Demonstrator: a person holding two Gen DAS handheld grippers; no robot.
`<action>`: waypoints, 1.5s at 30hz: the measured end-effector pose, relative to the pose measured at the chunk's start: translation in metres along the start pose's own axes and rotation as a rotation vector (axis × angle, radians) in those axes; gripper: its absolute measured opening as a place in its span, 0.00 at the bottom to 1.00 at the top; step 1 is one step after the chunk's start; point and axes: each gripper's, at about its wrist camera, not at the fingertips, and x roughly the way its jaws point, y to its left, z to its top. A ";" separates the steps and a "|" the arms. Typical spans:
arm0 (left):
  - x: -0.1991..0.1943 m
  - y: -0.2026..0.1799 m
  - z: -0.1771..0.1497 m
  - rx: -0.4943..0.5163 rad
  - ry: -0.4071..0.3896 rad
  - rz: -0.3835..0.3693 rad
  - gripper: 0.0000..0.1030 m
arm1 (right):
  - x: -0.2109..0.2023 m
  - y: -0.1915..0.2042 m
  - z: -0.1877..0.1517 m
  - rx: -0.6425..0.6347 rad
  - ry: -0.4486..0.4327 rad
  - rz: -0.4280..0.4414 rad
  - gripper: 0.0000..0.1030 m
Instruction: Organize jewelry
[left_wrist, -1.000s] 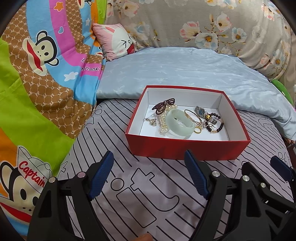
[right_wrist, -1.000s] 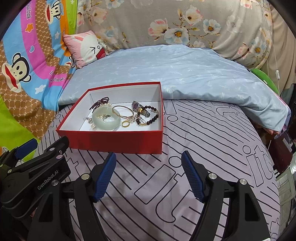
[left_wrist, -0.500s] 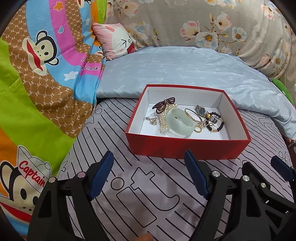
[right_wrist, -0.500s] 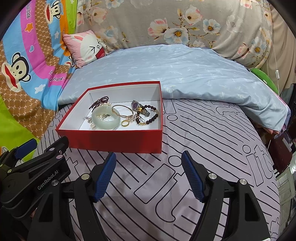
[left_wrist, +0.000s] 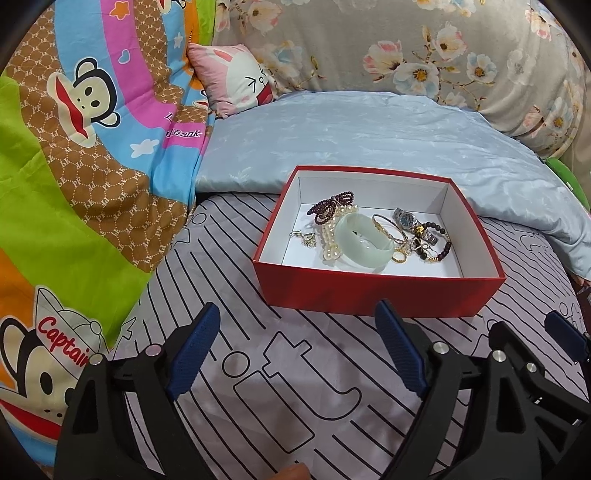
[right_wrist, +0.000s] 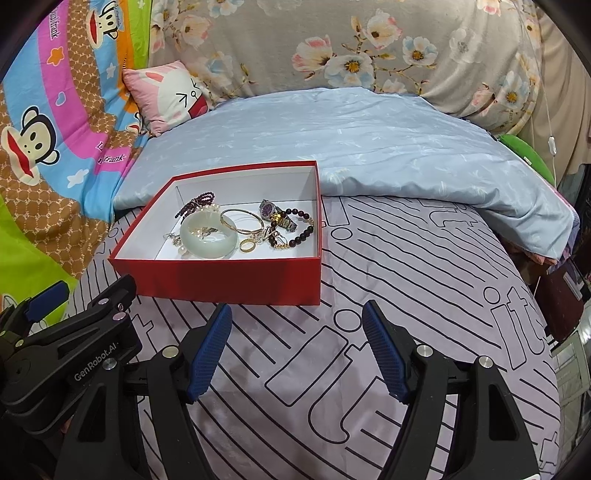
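Left wrist view: the red box (left_wrist: 376, 291) rests on the striped bedsheet (left_wrist: 295, 369), jewelry (left_wrist: 373, 236) heaped inside it. Just short of the box, left gripper (left_wrist: 295, 347) and right gripper (right_wrist: 295, 343) hover wide apart, empty, probably poised to reach in.

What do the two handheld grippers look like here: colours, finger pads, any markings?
Both the left gripper and the right gripper have matte black plastic frames, silver screw heads and ribbed blue fingertips. White "GenRobot.AI" lettering marks the left gripper's body in the right wrist view. No cables visible.
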 end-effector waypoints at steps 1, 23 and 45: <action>0.000 0.000 0.000 0.000 0.002 0.004 0.82 | 0.000 0.000 -0.001 0.004 -0.001 -0.003 0.71; 0.011 0.002 -0.005 -0.020 0.040 0.051 0.95 | 0.001 -0.001 -0.002 0.026 -0.013 -0.050 0.83; 0.010 0.000 -0.009 -0.009 0.026 0.056 0.95 | 0.002 0.001 -0.004 0.030 -0.008 -0.053 0.83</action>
